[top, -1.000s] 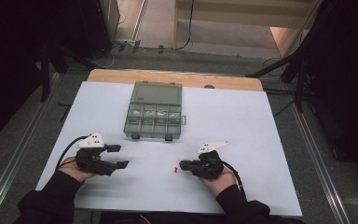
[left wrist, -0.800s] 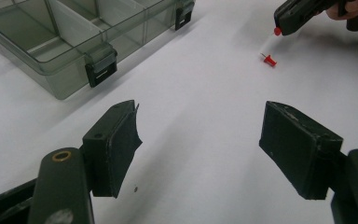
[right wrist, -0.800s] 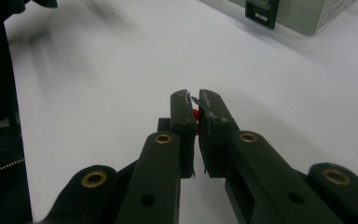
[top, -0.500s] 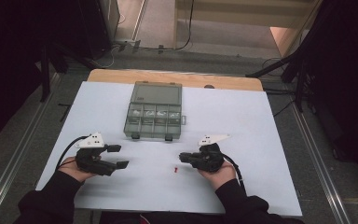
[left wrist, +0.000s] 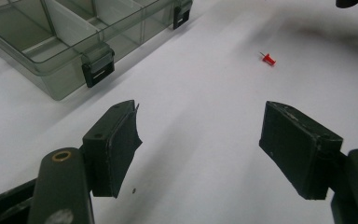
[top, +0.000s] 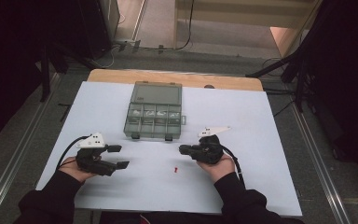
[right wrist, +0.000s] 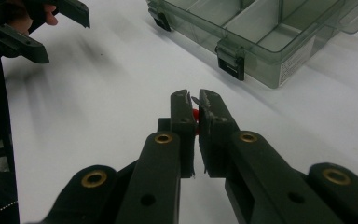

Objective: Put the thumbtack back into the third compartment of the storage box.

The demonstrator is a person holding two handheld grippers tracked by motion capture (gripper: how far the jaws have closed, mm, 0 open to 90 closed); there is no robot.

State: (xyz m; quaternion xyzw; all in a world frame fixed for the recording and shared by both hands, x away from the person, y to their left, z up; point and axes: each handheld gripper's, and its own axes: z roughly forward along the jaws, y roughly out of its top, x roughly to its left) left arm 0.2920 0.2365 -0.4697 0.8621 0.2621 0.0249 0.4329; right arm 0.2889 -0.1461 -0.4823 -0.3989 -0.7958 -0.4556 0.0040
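A red pushpin (top: 175,169) (left wrist: 269,59) lies on the white table between my two grippers. My left gripper (top: 120,156) (left wrist: 200,121) rests low at the left, open wide with only bare table between its jaws. My right gripper (top: 182,149) (right wrist: 196,95) hovers a little above the table, up and to the right of the pin, pointing left with its jaws shut to a thin slit. A bit of red (right wrist: 195,119) shows in that slit; I cannot tell whether it is gripped or lies on the table behind.
A clear compartment box (top: 151,135) (left wrist: 60,79) (right wrist: 270,70) stands open at mid-table with its lid (top: 157,93) laid back and small pale items in some cells. In the right gripper view the left gripper (right wrist: 63,35) shows at the upper left. Table edges lie near both forearms.
My right gripper has drifted right and slightly up, away from the red pushpin, which has stayed where it lay on the table. The left gripper has not moved.
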